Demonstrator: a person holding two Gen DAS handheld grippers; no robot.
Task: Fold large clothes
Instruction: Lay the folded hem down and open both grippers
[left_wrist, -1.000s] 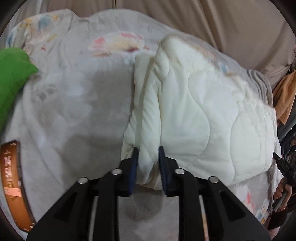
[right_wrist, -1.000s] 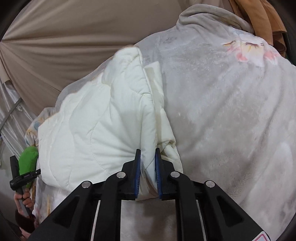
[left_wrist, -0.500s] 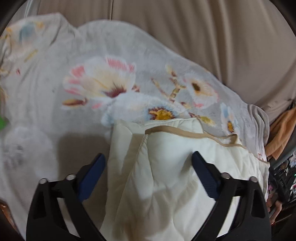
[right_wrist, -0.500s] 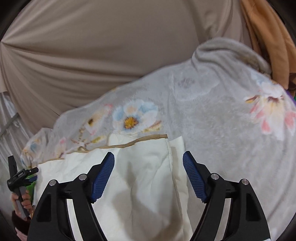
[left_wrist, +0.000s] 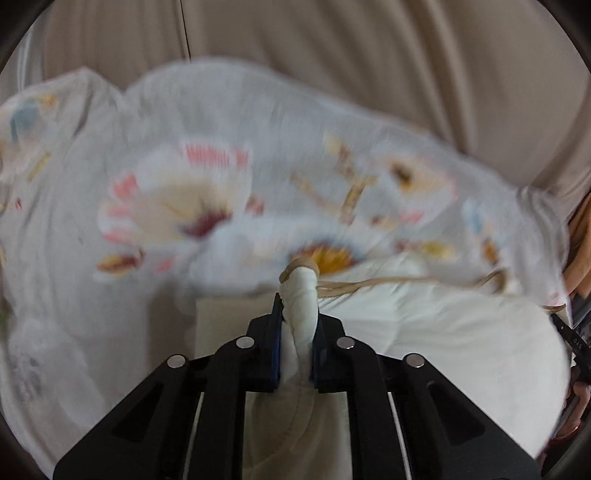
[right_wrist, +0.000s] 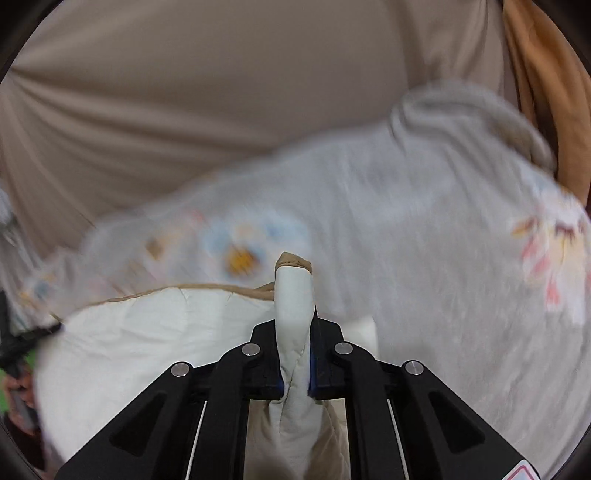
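1. My left claw (left_wrist: 297, 336) is clamped on a bunched corner of the cream quilt (left_wrist: 424, 332), and the tan binding (left_wrist: 388, 282) pokes out just past the pads. My right claw (right_wrist: 295, 347) is pinched on another corner of the same quilt (right_wrist: 155, 332). The rest of the quilt lies on the floral blanket (left_wrist: 177, 192) that covers the bed, in front of the beige curtain (right_wrist: 221, 110).

2. Each grip looks narrow: only a twisted tuft sits between the pads. If I pull hard, I judge the padded fabric could slide out, and that corner would drop.

3. Both views are blurred, so I am likely moving fast. A quick swing could fling the loose layers open and spoil the edges I mean to line up.

4. If my two claws travel unevenly, the bound edge between them may skew, and the fold would land crooked.

5. The blanket underneath is soft and loose. Dragging the quilt low across it could bunch it up and leave a lumpy surface for the fold.

6. The orange cloth (right_wrist: 543, 92) hangs near the right edge; a wide sweep could snag it.
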